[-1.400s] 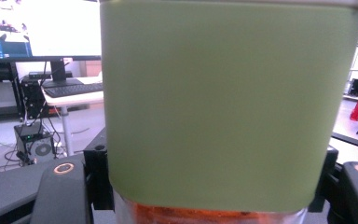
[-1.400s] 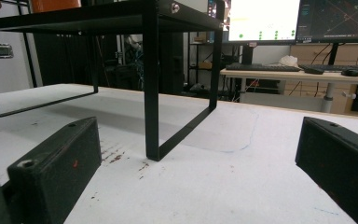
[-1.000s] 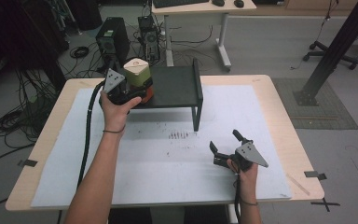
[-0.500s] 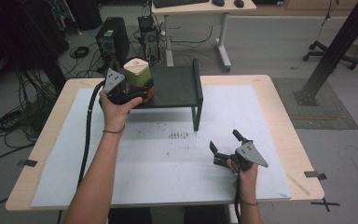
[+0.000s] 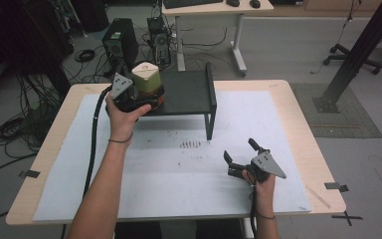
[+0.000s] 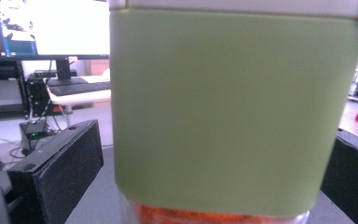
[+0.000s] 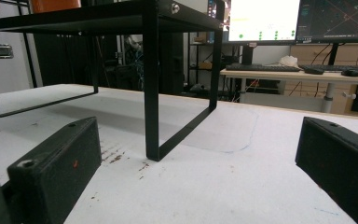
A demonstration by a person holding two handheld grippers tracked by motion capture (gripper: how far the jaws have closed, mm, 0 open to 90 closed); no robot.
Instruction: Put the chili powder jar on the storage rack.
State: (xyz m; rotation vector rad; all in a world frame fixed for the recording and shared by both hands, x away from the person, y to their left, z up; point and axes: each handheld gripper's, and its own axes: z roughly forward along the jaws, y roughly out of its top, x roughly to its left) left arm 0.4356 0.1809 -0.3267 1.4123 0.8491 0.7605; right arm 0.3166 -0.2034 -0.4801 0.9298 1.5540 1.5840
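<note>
Left gripper point(image 5: 146, 102) level, jaws just opened around jar point(image 5: 147, 82)

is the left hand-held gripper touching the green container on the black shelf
Apart. In the left gripper view the left hand-held gripper has its jaws spread, with visible gaps either side of the green container; they have just been opening.

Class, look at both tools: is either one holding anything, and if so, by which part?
Nothing is held. The left tool has just been opening; the green-sleeved container stands between its jaws on the black shelf. The right tool is open.
</note>
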